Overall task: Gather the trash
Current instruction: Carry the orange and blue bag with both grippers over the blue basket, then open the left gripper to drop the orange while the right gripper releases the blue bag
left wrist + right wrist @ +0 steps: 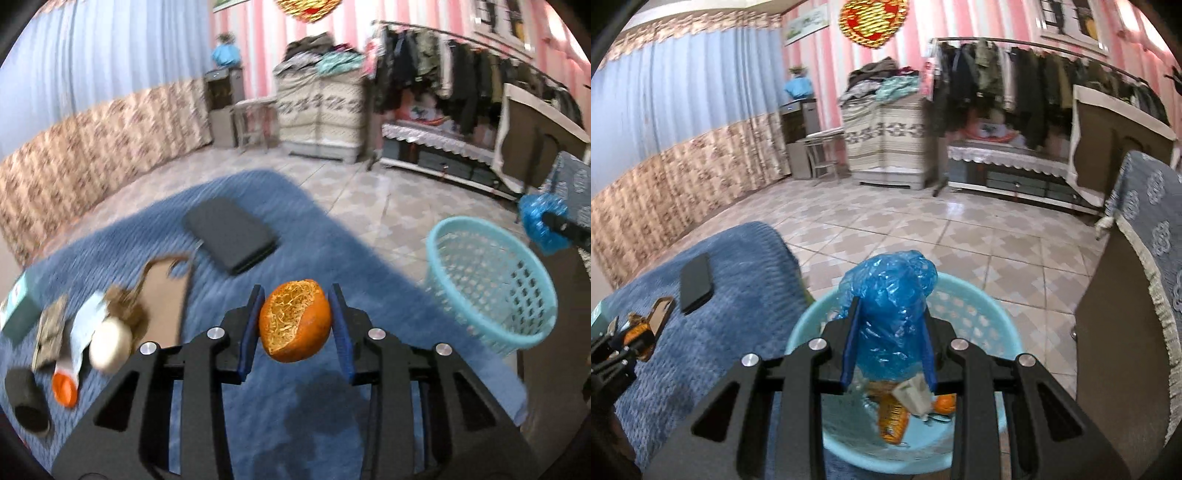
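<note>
**Meanwhile, both tools carry trash at the basket**

Clenched on an orange peel (294,320), the left tool (296,325) holds it in the air above the blue blanket (280,229), its blue pads pressing the peel from both sides. The peel's pithy inside faces the camera. The light blue basket (491,280) stands to the right of this tool, off the blanket's edge, on the tiled floor (388,199).

Left of the basket, on the blanket, lies a black flat case (231,234). Further from the basket sits a cluster of things: a torn piece of cardboard (164,295), a whitish round object (110,344), an orange cap (64,389), a black cylinder (27,402) and a teal box (18,314). That part of the view is blurred, so finer detail cannot be told.

The right tool (889,339) grips a crumpled blue plastic bag (886,306) directly over the basket (990,314), its fingers closed against the bag's sides. Inside the basket, under the bag, lie an orange wrapper (894,417), a pale scrap of packaging (912,397) and a bit of orange peel (945,403).
</note>
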A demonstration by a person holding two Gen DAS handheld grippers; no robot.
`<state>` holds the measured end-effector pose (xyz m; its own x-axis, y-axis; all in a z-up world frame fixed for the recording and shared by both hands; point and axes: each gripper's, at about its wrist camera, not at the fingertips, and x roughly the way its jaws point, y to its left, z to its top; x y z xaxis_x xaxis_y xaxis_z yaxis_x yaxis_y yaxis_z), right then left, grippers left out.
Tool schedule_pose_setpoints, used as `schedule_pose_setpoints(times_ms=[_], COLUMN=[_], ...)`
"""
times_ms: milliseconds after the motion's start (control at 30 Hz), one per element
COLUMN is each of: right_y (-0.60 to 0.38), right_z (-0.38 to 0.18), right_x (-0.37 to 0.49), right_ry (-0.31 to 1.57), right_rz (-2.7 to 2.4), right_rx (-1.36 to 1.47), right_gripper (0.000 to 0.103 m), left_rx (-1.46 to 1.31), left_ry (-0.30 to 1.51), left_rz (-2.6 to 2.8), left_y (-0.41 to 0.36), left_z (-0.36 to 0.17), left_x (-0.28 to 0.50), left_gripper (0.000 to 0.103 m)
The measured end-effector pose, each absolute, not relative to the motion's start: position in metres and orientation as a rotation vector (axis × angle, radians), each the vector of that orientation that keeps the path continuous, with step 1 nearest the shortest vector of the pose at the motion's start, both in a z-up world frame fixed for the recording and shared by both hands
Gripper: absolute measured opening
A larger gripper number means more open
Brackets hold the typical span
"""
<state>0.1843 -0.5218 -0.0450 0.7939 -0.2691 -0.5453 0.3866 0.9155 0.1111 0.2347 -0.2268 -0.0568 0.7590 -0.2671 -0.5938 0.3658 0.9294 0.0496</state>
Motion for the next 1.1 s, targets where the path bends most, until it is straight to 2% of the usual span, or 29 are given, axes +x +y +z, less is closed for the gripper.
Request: schedule_pose_setpoints(times_ms=[400, 967, 1033, 1067, 1100], right_y=[-0.543, -0.57, -0.57, -0.57, -0.57], right_z=[-0.066, -0.083, -0.083, -0.084, -0.084], right_x=[0.185, 0.178, 0.178, 0.178, 0.178], right_ry=[0.604, 0.639, 0.639, 0.639, 0.639], right_rz=[-0.388, -0.448, -0.447, -0.446, -0.445], right_rx=[0.242, 0.323, 0.326, 0.326, 0.325], right_gripper=[0.029, 0.029, 0.029, 0.029, 0.029], left_rx=[0.22, 0.297, 0.29, 0.289, 0.287], left_ry=[0.541, 0.545, 0.544, 0.538, 0.527], left_rz=[-0.526, -0.694, -0.692, -0.682, -0.672], left_y=[-0.315, -0.411, -0.414, -0.413, -0.413], left_z=[-0.042, -0.069, -0.069, -0.069, -0.068], left_x=[0.236, 0.246, 0.247, 0.247, 0.246], left_gripper=[0.035, 0.037, 0.051, 0.062, 0.068])
